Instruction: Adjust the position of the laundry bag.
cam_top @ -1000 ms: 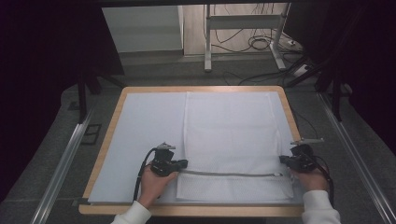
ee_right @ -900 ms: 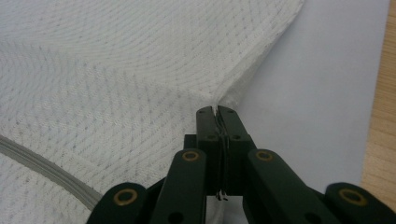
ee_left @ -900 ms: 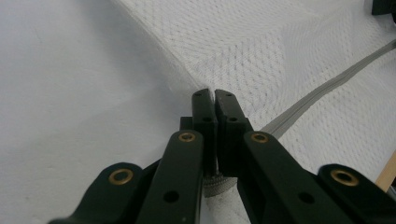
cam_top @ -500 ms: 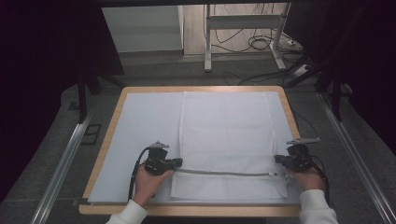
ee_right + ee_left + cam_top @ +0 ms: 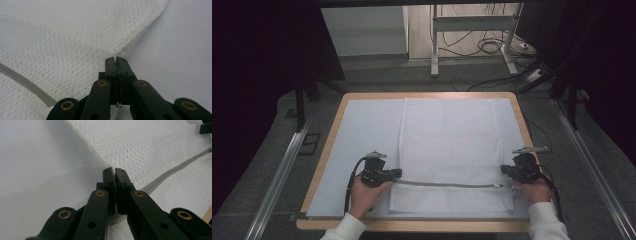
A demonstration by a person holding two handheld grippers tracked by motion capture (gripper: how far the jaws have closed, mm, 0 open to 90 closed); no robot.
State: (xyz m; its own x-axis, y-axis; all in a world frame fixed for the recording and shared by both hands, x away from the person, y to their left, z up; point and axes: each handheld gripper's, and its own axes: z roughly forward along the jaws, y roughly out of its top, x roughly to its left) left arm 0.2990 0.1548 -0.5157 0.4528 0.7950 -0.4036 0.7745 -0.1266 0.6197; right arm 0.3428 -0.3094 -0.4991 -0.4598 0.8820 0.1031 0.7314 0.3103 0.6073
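mesh bag (image 5: 140, 150) edge hidden between jaws, zipper (image 5: 172, 170) end under them

Dim, dark surroundings; gripper views softly blurred.

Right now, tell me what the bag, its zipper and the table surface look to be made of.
Mesh laundry bag: white woven netting, probably synthetic; the diamond weave shows up close. Zipper: grey ribbed tape, likely plastic or nylon. Table cover: smooth, matte pale sheet, material unclear. Table rim: light wood-look edge.
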